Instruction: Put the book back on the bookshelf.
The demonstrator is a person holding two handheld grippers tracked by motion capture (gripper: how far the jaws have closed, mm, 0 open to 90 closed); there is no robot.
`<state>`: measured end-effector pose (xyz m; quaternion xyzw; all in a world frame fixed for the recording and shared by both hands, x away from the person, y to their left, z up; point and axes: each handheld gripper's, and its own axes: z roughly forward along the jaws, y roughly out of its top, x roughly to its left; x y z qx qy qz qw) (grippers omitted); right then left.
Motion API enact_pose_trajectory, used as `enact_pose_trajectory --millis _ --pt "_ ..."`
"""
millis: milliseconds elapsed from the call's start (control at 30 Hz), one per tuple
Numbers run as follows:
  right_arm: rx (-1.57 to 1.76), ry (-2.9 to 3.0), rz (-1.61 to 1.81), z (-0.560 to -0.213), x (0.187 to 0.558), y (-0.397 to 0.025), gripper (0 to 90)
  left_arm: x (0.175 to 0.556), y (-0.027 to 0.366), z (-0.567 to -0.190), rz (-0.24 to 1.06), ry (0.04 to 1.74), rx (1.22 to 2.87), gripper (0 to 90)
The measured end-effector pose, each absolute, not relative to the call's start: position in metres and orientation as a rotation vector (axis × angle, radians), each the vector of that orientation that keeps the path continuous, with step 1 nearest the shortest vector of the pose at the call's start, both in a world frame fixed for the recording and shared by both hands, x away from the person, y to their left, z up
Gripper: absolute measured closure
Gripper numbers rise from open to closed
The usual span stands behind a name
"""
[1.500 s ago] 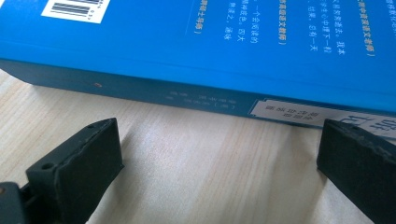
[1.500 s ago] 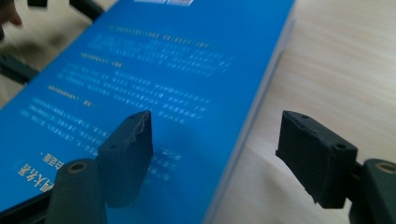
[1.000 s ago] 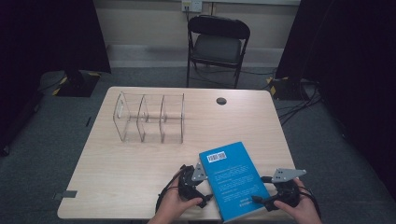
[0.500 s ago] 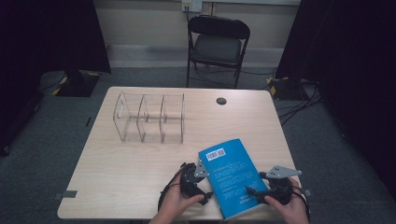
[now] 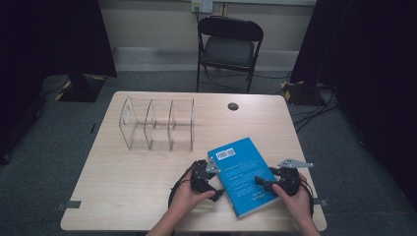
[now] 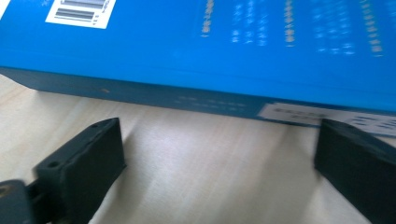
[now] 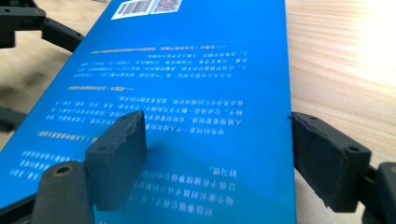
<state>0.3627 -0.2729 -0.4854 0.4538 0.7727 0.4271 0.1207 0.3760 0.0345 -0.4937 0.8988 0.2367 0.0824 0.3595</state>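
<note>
While the blue book (image 5: 243, 175) lies flat with its long axis near-to-far, it is flanked by the left gripper (image 5: 212, 183), jaws apart at its spine, and the right gripper (image 5: 261, 182), jaws apart astride its right edge.

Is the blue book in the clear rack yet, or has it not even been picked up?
Not yet. The blue book lies flat on the table, apart from the clear rack, whose slots look empty. In hand: the right gripper is open astride the book's edge, and the left gripper is open at its spine. Probably left: gripping, lifting and slotting it.
</note>
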Motion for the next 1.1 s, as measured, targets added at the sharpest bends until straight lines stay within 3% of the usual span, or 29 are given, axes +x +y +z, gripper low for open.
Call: enact_pose_trajectory --millis 33,100,167,433,600,767,1033,1100 --pt "1.308 2.292 1.266 -0.486 0.358 -0.280 20.5 0.369 0.036 -0.492 0.138 0.598 2.281 21.6" --pt "1.298 2.316 1.266 -0.485 0.355 -0.284 20.5 0.365 0.037 -0.491 0.134 0.601 2.275 16.4" --pt "1.244 2.375 1.263 -0.483 0.345 -0.293 20.3 0.354 0.036 -0.489 0.109 0.592 2.266 17.9" --pt "1.070 2.475 1.207 -0.478 0.317 -0.311 20.0 0.321 0.023 -0.485 0.175 0.573 2.293 15.9" --pt "1.043 2.496 1.140 -0.479 0.313 -0.305 16.9 0.308 0.012 -0.485 0.149 0.504 2.313 15.9" --pt "1.044 2.468 1.093 -0.480 0.308 -0.289 14.5 0.312 0.017 -0.493 0.209 0.551 2.341 0.2" --pt "1.027 2.436 1.080 -0.480 0.311 -0.263 14.4 0.335 0.050 -0.496 0.242 0.646 2.308 4.4" --pt "0.985 2.449 1.050 -0.481 0.310 -0.257 14.7 0.335 0.057 -0.494 0.210 0.637 2.261 15.3"
